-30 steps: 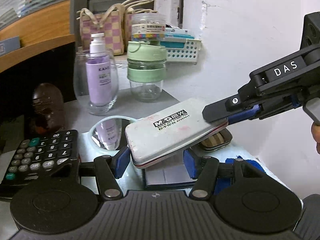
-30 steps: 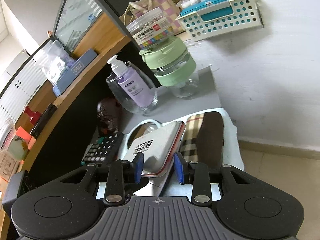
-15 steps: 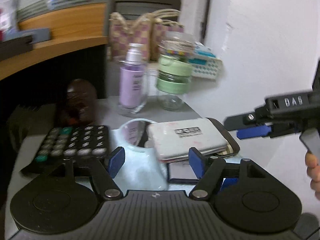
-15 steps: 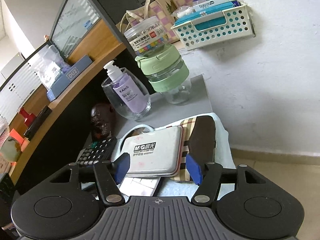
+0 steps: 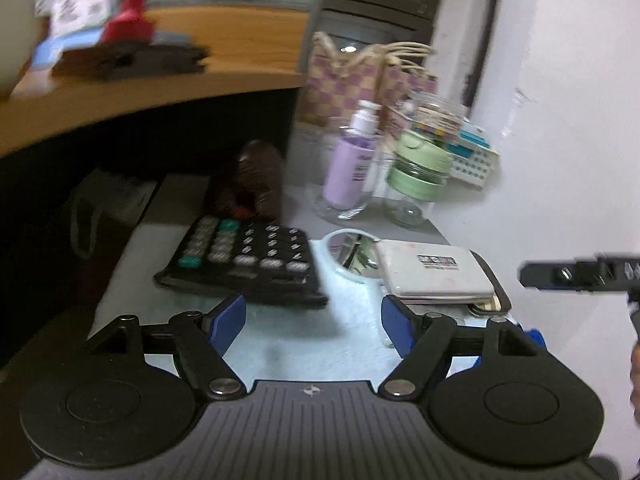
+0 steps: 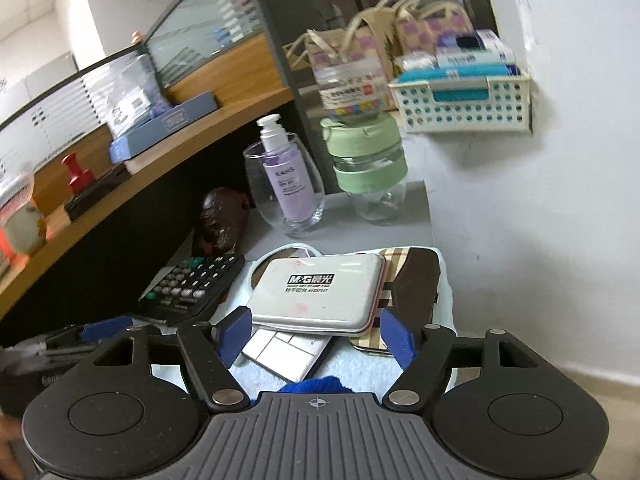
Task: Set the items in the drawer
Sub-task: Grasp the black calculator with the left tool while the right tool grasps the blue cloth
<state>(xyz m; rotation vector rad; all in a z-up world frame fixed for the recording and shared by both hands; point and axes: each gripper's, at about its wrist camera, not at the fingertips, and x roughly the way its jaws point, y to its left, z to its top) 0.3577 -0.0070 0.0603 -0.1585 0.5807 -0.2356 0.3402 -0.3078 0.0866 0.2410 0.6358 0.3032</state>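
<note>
A white M&G stamp pad (image 6: 320,294) lies flat on a plaid and brown case (image 6: 416,284), over a white panel (image 6: 284,350). My right gripper (image 6: 316,336) stands open just in front of the pad, touching nothing. In the left wrist view the same stamp pad (image 5: 434,276) sits right of a round mirror (image 5: 346,254) and a black calculator (image 5: 244,268). My left gripper (image 5: 312,326) is open and empty over the pale cloth (image 5: 292,344). No drawer front shows in either view.
A glass holding a purple pump bottle (image 6: 286,184), a green-lidded jar (image 6: 366,168) and a dark brown figurine (image 6: 222,220) stand behind. A white perforated basket (image 6: 460,108) sits against the wall. A wooden counter (image 6: 120,184) overhangs the left.
My right gripper opened, let go of the stamp pad and drew back. The pad now rests flat on the plaid case. My left gripper pulled back and swung left.
</note>
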